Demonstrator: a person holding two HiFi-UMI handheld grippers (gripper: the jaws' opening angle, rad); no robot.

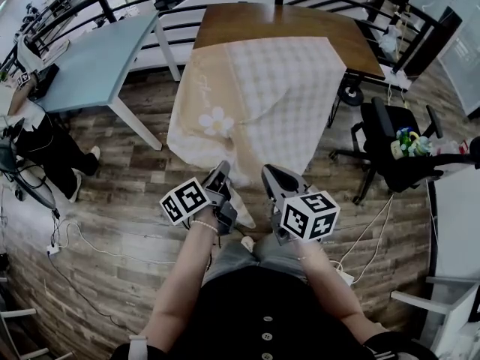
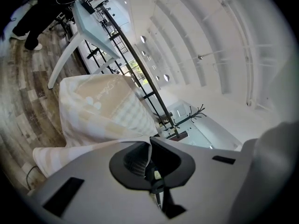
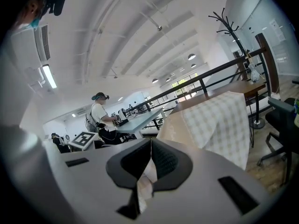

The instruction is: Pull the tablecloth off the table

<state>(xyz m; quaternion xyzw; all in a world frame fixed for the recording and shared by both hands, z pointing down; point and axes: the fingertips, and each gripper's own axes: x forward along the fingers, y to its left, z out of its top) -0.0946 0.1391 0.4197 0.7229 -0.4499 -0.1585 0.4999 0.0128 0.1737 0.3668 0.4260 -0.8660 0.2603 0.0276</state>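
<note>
Mid-pull: the left tool point(image 1: 222, 177), clenched on the hem of the tablecloth point(image 1: 259, 100), is held low before the person, pointing slightly downward. Just beside it, the right tool point(image 1: 271, 177) pinches the same hem at a similar tilt. The cloth hangs half off the wooden surface point(image 1: 277, 21) (far end already bare). The next move likely calls for both hands to draw back together until the fabric slides clear.
</note>
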